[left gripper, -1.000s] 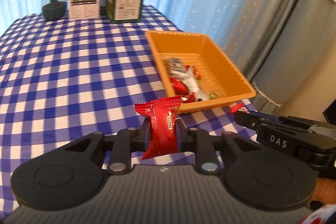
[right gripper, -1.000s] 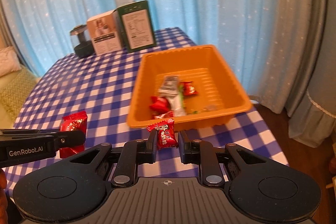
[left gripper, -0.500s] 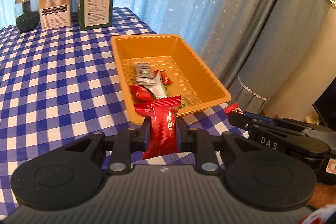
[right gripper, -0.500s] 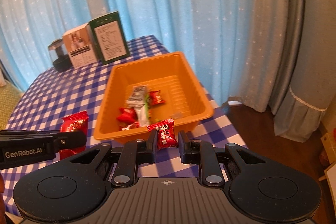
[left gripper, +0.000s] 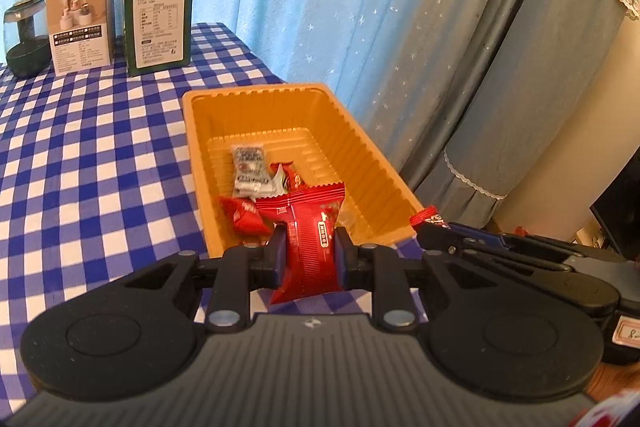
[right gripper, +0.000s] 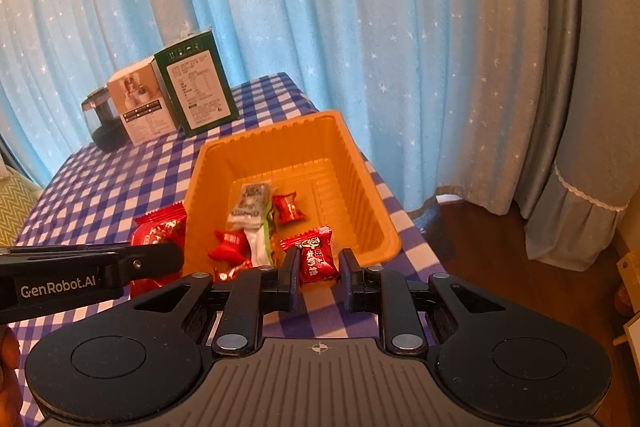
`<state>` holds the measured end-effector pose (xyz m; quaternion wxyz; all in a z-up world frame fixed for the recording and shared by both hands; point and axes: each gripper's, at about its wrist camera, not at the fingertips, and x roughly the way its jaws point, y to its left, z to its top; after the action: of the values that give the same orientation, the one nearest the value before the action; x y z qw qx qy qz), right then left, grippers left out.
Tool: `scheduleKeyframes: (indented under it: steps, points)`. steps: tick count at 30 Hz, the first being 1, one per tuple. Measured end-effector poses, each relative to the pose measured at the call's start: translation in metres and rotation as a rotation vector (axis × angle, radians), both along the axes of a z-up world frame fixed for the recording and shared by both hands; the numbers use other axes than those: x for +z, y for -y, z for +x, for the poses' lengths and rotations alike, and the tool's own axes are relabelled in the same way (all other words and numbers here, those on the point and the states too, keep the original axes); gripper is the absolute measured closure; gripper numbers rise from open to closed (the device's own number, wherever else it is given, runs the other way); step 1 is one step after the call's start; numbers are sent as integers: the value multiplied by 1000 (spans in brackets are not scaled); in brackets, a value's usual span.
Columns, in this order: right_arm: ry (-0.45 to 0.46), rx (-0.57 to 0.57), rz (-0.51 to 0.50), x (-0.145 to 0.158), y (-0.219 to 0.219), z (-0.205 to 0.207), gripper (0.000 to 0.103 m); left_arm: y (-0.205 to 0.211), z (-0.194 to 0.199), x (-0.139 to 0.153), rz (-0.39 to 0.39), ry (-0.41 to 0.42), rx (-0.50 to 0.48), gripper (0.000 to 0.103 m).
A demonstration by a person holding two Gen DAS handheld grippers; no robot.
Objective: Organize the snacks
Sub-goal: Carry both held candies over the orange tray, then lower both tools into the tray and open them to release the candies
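The left gripper (left gripper: 309, 247) is shut on a long red snack packet (left gripper: 308, 227), held upright over the near rim of the orange tray (left gripper: 192, 147). The right gripper (right gripper: 319, 265) is shut on a small red candy (right gripper: 314, 255) above the tray's near right corner (right gripper: 390, 247). Several wrapped snacks (right gripper: 256, 223) lie in the tray: red candies and a grey-white packet (left gripper: 248, 171). The right wrist view shows the left gripper (right gripper: 160, 255) and its red packet (right gripper: 160, 227) at the tray's left. In the left wrist view the right gripper (left gripper: 430, 231) is at the tray's right.
A blue-and-white checked cloth (left gripper: 80, 167) covers the table. A green box (left gripper: 158, 19), a white box (left gripper: 80, 27) and a dark jar (left gripper: 26, 39) stand at the far edge. Blue starred curtains (right gripper: 320, 7) hang behind; beyond the table's right edge lies wooden floor (right gripper: 500, 267).
Both grippers have carried their snacks toward the orange tray. The tray now fills the middle of both views, right under the held packets. Neither grip has changed.
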<state>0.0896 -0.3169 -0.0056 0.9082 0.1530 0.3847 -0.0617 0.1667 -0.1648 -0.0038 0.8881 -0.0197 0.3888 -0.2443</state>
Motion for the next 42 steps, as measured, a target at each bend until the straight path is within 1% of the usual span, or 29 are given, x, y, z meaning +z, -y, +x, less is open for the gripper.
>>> scheduleKeyframes:
  steps: [11, 24, 30, 42]
  points:
    - [-1, 36, -17, -5, 9, 41, 82, 5, 38, 0, -5, 0, 1, 82]
    - [-24, 77, -11, -27, 16, 99, 82, 13, 93, -12, 1, -21, -6, 82]
    - [-42, 108, -28, -38, 19, 128, 82, 15, 123, -18, -7, -42, 0, 82]
    - [-86, 138, -5, -63, 31, 179, 82, 24, 175, -36, 29, -65, 5, 82]
